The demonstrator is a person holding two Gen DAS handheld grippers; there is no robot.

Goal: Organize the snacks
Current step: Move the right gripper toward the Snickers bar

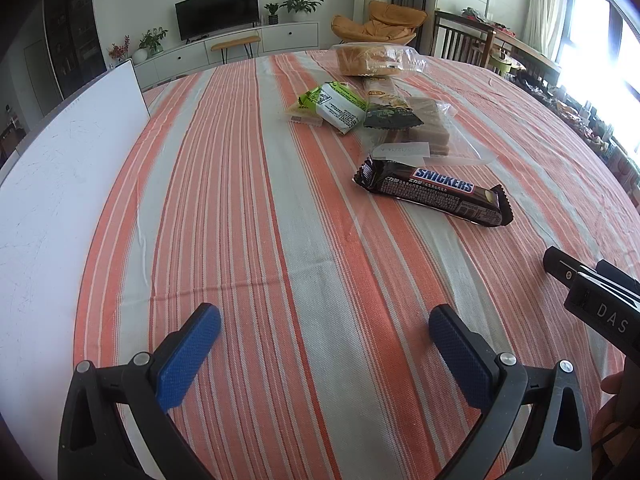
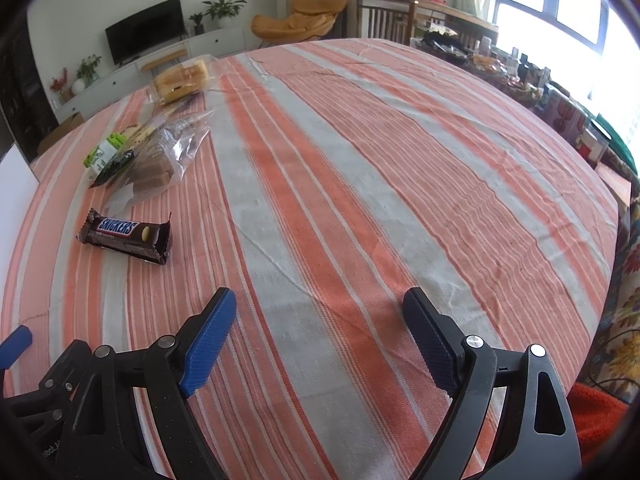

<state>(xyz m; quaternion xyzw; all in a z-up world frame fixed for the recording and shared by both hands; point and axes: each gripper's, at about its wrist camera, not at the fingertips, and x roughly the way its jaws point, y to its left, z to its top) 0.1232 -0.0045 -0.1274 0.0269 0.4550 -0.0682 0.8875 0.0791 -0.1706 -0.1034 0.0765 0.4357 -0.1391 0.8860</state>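
Note:
A Snickers bar [image 1: 436, 196] lies on the striped tablecloth, ahead and right of my open, empty left gripper [image 1: 324, 316]. Behind it lie a clear bag of brown wafers [image 1: 430, 128], a dark green-ended bar [image 1: 386, 104], a green-and-white packet [image 1: 338, 106] and a bag of bread [image 1: 370, 60]. In the right wrist view the Snickers bar [image 2: 126, 236] lies far left of my open, empty right gripper [image 2: 320, 300], with the wafer bag [image 2: 160, 160] and bread [image 2: 182, 80] beyond.
A white board [image 1: 60, 184] stands along the table's left edge. The right gripper's body [image 1: 596, 296] shows at the right of the left wrist view. Chairs and a cluttered side table [image 2: 500, 68] stand beyond the far right edge.

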